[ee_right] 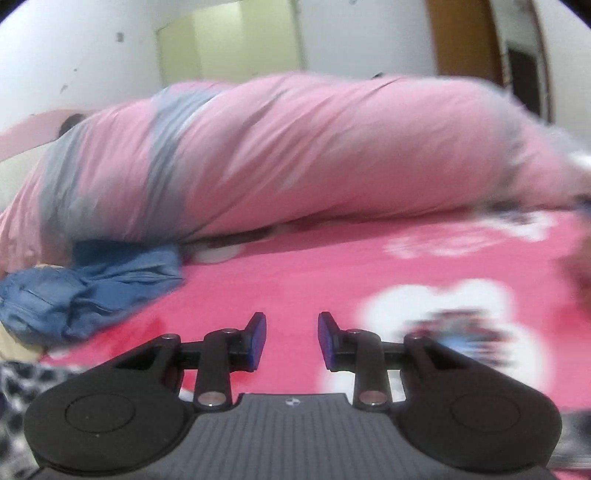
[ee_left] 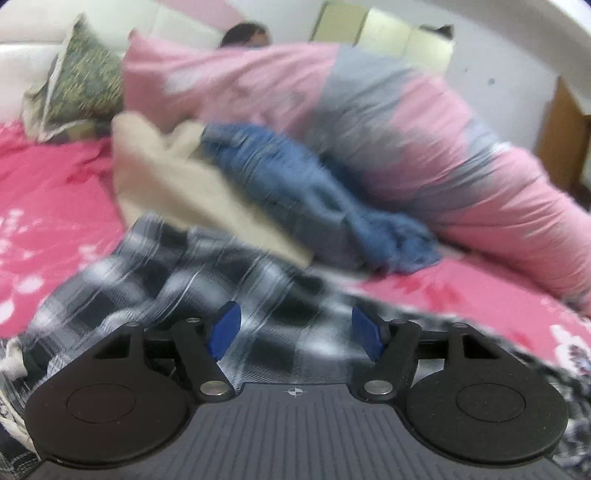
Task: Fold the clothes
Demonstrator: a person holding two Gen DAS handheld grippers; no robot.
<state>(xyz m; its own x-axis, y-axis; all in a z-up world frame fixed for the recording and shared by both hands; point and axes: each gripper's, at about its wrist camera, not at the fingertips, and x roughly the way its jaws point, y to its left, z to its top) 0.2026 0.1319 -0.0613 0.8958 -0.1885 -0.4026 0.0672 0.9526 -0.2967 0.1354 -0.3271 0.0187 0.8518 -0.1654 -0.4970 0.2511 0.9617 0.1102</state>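
A black-and-white checked garment [ee_left: 192, 280] lies rumpled on the pink bed sheet [ee_left: 51, 199], right under my left gripper [ee_left: 295, 332], which is open with nothing between its blue pads. Behind it lie a cream cloth [ee_left: 173, 184] and a crumpled blue garment [ee_left: 295, 192]. In the right wrist view my right gripper [ee_right: 291, 339] is open over the bare pink sheet [ee_right: 295, 273], holding nothing. The blue garment [ee_right: 85, 291] lies to its left. Both views are motion-blurred.
A big pink-and-grey duvet [ee_left: 388, 122] is heaped along the back of the bed, also filling the right wrist view [ee_right: 295, 155]. A green patterned pillow [ee_left: 81, 77] leans at the back left. A person's head [ee_left: 245, 35] shows behind the duvet. A wooden door [ee_right: 465, 40] stands at the back right.
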